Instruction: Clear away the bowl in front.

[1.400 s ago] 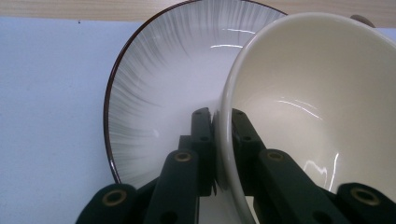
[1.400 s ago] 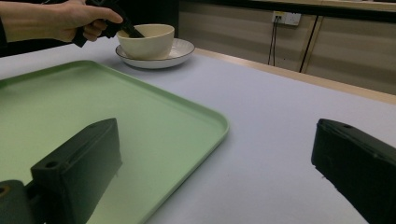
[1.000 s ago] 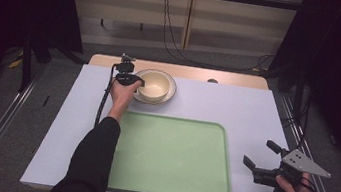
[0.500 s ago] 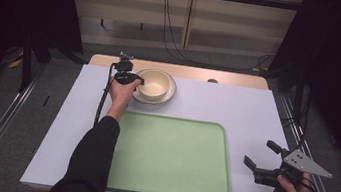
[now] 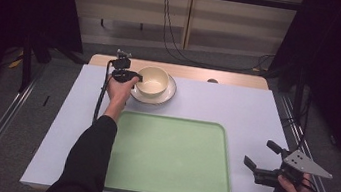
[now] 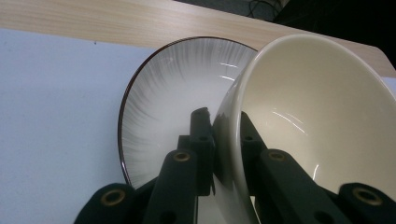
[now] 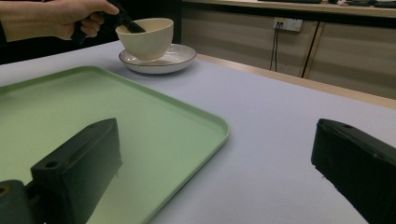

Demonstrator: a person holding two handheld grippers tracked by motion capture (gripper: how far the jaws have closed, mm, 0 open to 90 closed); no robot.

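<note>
A cream bowl (image 5: 153, 80) stands on a white dark-rimmed plate (image 5: 169, 95) at the table's far side. My left gripper (image 5: 136, 77) is shut on the bowl's near-left rim, one jaw inside and one outside. The left gripper view shows the bowl (image 6: 303, 107) tipped over the plate (image 6: 173, 84), with its wall pinched in my left gripper (image 6: 224, 119). My right gripper (image 5: 260, 153) hovers open and holds nothing at the front right, beside the green tray (image 5: 170, 156). From the right gripper view, the bowl (image 7: 147, 37) and plate (image 7: 163, 60) lie beyond the tray (image 7: 93, 107).
The green tray has nothing on it and takes up the middle front of the white table cover (image 5: 237, 110). A bare wooden strip (image 5: 231, 78) runs along the table's far edge. Cables (image 5: 167, 30) hang down the back wall.
The bowl and my left gripper have edged very slightly to the left on the plate. The right gripper has stayed where it was.
</note>
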